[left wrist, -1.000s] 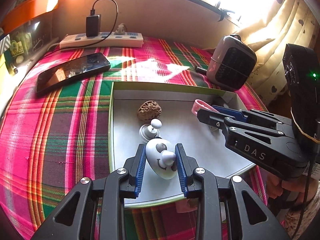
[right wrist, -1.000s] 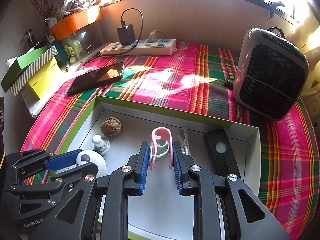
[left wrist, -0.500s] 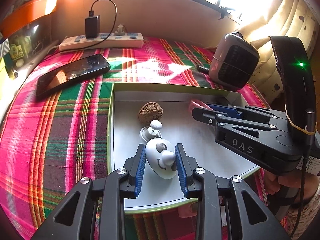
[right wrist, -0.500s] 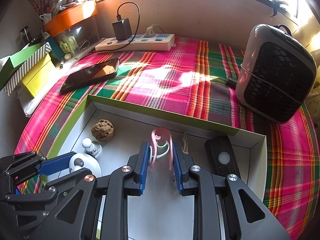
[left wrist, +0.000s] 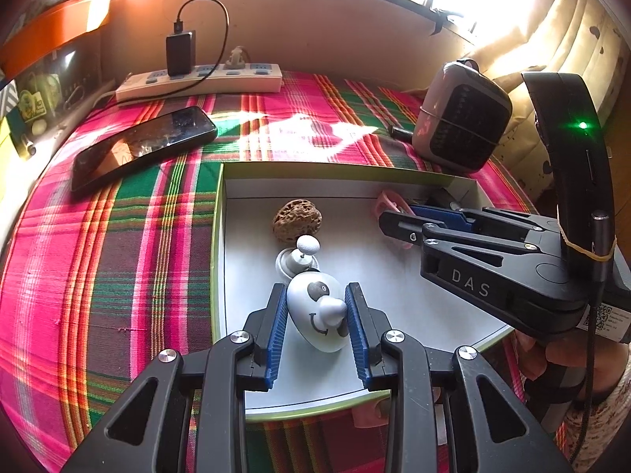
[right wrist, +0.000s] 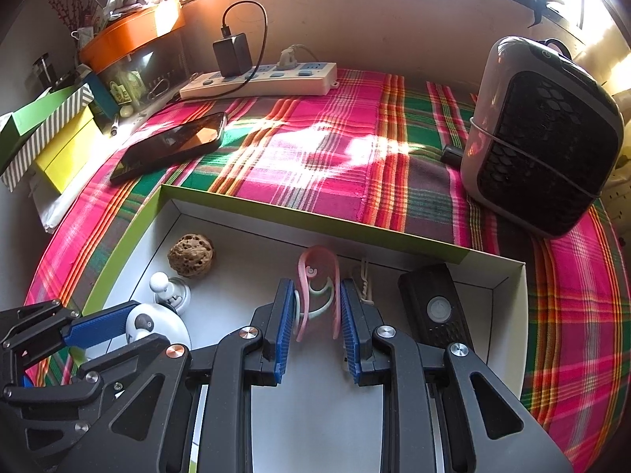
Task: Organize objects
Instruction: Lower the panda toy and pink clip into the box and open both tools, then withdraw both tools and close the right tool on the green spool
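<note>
A green-rimmed white box [left wrist: 217,213] lies on the plaid cloth. My left gripper [left wrist: 317,313] is shut on a white egg-shaped toy with a face [left wrist: 315,315] at the box's near left. My right gripper [right wrist: 317,309] is shut on a pink and mint clip [right wrist: 317,295] over the box floor; it shows from the side in the left wrist view [left wrist: 398,216]. In the box also lie a brown walnut [left wrist: 296,226], a small white knob figure [left wrist: 301,258] and a black remote [right wrist: 435,309].
A black phone [left wrist: 142,148] lies on the cloth left of the box. A white power strip [left wrist: 201,81] with a black charger sits by the far wall. A grey heater [right wrist: 540,138] stands at the right. Green and yellow boxes [right wrist: 51,138] are stacked at the far left.
The right gripper with the clip has shifted slightly forward and lower over the box. The left gripper stays shut on the white toy in about the same place.
</note>
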A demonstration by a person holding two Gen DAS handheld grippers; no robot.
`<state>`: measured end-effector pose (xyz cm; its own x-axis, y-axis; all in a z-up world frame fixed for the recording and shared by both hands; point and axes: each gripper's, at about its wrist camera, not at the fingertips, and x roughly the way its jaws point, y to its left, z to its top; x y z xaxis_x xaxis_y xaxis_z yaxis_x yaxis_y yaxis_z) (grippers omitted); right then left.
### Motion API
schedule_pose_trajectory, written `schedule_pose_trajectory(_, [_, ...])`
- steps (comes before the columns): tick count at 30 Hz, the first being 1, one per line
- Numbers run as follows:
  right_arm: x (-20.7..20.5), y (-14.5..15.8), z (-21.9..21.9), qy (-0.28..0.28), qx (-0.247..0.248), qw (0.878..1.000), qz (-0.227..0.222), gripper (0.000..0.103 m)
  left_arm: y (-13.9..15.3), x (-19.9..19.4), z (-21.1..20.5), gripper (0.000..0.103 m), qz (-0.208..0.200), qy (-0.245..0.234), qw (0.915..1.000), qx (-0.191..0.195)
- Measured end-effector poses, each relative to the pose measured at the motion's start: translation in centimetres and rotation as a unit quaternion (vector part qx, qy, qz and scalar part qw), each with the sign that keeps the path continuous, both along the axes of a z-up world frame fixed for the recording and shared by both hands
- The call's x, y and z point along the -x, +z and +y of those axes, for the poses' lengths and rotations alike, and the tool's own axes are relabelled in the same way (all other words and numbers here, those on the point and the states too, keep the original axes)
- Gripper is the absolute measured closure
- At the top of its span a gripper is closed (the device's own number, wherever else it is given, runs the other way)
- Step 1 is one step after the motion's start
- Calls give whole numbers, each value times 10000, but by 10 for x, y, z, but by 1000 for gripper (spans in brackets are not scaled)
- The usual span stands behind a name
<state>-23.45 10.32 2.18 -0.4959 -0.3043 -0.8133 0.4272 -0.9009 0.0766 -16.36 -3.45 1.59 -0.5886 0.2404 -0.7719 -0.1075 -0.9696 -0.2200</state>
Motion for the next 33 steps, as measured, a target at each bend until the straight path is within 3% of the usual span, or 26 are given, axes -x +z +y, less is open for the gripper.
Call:
schedule_pose_trajectory(11, [-1, 0, 0, -42, -22, 10000, 28, 77, 0, 0, 1, 73, -11, -4, 10000, 10])
schedule_pose_trajectory(26, [-8, 5, 3, -75, 115, 9999, 80, 61, 2, -4, 5, 65, -16, -13, 10000, 34])
schedule_pose_trajectory(33, [-16, 10, 7, -133, 193, 9997, 118, 58, 8, -12, 10, 65, 95, -48, 9998, 173])
